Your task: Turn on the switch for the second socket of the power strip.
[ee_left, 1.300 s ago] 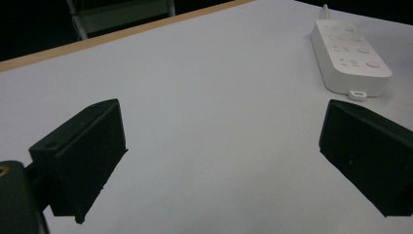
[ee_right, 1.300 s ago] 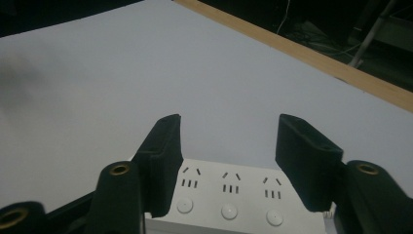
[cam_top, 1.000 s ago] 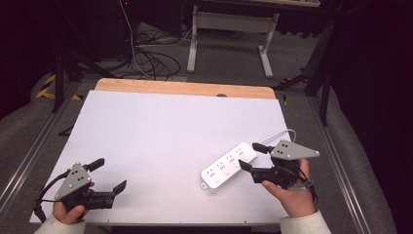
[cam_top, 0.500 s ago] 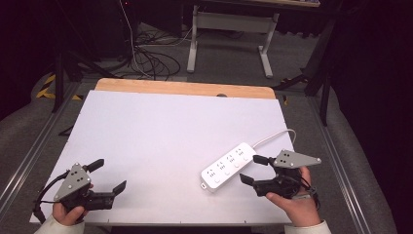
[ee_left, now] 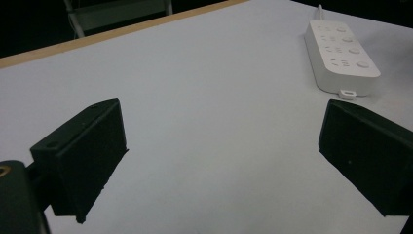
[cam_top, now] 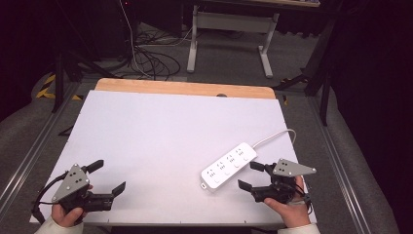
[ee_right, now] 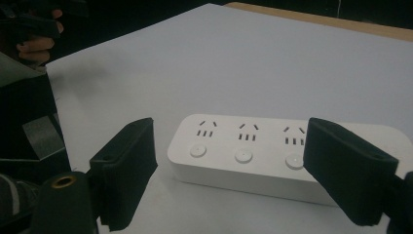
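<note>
Well left of the power strip (cam_top: 229,166), near the table's (cam_top: 160,126) front left corner, I hold my left gripper (cam_top: 108,177) low over the white top, jaws spread wide with nothing between them; in the left gripper view the strip (ee_left: 341,53) lies far off past the right jaw. The strip itself lies slantwise on the right part of the table, its cord (cam_top: 275,135) running off toward the right edge. Just right of the strip's near end, my right gripper (cam_top: 251,176) has its jaws spread too, pointing at the strip (ee_right: 277,156) without touching it, apart from its long side.
</note>
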The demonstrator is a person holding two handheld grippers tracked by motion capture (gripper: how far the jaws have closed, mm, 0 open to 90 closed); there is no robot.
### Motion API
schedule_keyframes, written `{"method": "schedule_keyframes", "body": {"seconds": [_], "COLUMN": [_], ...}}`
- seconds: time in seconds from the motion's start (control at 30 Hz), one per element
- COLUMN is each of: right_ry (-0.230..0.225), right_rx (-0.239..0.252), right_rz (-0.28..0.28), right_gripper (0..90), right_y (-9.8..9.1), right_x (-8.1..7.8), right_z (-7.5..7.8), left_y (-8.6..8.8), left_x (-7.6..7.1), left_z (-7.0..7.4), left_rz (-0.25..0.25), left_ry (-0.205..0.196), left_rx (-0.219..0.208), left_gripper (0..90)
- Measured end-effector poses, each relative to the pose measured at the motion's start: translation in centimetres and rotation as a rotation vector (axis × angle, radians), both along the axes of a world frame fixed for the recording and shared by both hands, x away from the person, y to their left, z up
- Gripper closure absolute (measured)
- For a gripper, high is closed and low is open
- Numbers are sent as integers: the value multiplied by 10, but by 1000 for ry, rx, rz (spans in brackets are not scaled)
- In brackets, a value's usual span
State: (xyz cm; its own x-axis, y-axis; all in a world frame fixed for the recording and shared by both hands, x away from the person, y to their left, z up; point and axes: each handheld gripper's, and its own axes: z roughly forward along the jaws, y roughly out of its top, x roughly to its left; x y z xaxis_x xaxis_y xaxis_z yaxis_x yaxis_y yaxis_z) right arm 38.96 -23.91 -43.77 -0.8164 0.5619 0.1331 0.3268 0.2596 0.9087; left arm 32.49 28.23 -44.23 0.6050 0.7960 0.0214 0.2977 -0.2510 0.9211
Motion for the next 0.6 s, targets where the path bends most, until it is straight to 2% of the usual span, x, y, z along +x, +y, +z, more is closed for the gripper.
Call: {"method": "schedule_keyframes", "body": {"seconds": [0.13,0.37,0.6], "right_ry": [-20,-34,-25], "right_rx": [3,-40,-93], "right_rz": [-1,-2,1], "right_gripper": [184,178,178], "right_y": [-3,-4,-3], "right_x": [-1,-4,-4], "right_z": [-9,-21,-33], "left_y": [1,3,4], "left_x": [-1,-2,-1], "left_z": [0,0,-1], "left_rz": [1,15,21], "left_ry": [-5,-14,-12], "left_rx": [6,13,7], "left_gripper": [40,40,39]}}
